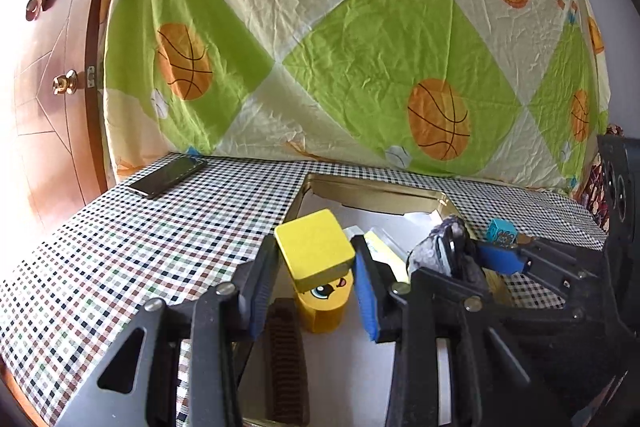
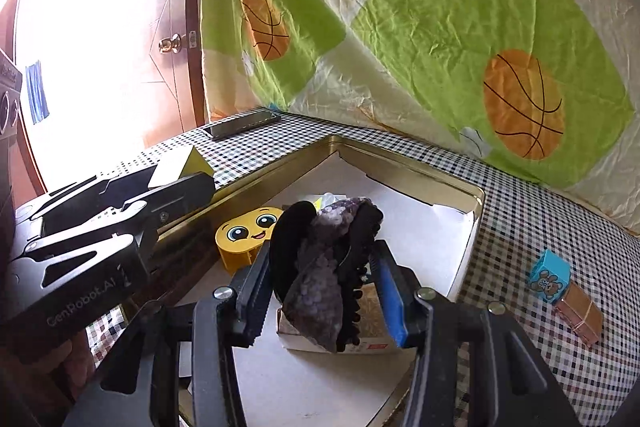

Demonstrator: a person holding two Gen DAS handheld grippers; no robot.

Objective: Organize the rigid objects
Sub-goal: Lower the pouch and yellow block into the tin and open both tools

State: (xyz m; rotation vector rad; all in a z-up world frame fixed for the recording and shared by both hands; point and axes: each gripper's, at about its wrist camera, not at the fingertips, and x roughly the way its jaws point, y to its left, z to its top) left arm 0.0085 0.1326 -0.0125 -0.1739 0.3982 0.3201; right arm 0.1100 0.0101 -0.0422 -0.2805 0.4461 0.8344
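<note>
My left gripper (image 1: 314,255) is shut on a yellow block (image 1: 316,247) and holds it over the left part of a gold tin tray (image 1: 376,189) lined with white paper. Right under the block, a yellow smiley-face container (image 1: 326,303) stands in the tray. My right gripper (image 2: 322,261) is shut on a black hair claw with purple fuzzy trim (image 2: 320,287). It hangs over the tray's middle, above a small cardboard box (image 2: 372,331). In the right wrist view the left gripper's fingers (image 2: 176,191) reach in from the left with the yellow block (image 2: 188,163).
A brown comb (image 1: 284,355) lies in the tray's near left corner. On the checked tablecloth right of the tray sit a blue bear cube (image 2: 548,277) and a brown banded box (image 2: 580,317). A phone (image 1: 168,177) lies at the far left, by the hanging sheet and the door.
</note>
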